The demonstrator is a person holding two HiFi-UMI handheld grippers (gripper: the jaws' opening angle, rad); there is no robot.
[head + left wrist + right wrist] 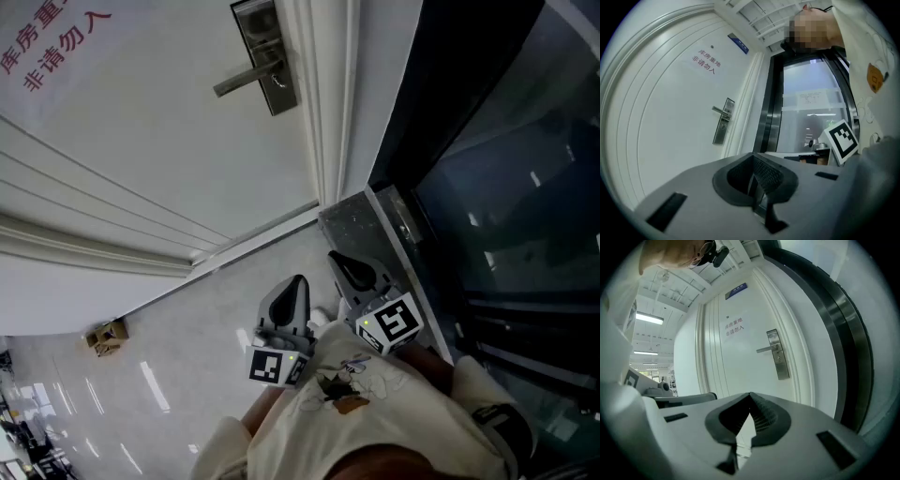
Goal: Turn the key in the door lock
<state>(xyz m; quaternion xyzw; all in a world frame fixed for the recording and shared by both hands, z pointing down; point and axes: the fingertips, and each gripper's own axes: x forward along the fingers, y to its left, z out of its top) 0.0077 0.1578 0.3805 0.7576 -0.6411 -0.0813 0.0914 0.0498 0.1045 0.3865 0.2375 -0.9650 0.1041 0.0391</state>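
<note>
The brushed-steel lock plate (265, 56) with its one lever handle (246, 80) is mounted on the white door (141, 141), well ahead of both grippers. Two are counted: the left gripper (298, 286) and the right gripper (339, 262), each with jaws closed together, empty. A small blue sign (738, 43) above the door is shown only in the gripper views.

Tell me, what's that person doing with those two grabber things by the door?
A person stands facing a white door, holding a left gripper and a right gripper close to the body. Both have their jaws shut and hold nothing. Neither is near the lever handle or lock plate, and no key can be made out.
</note>
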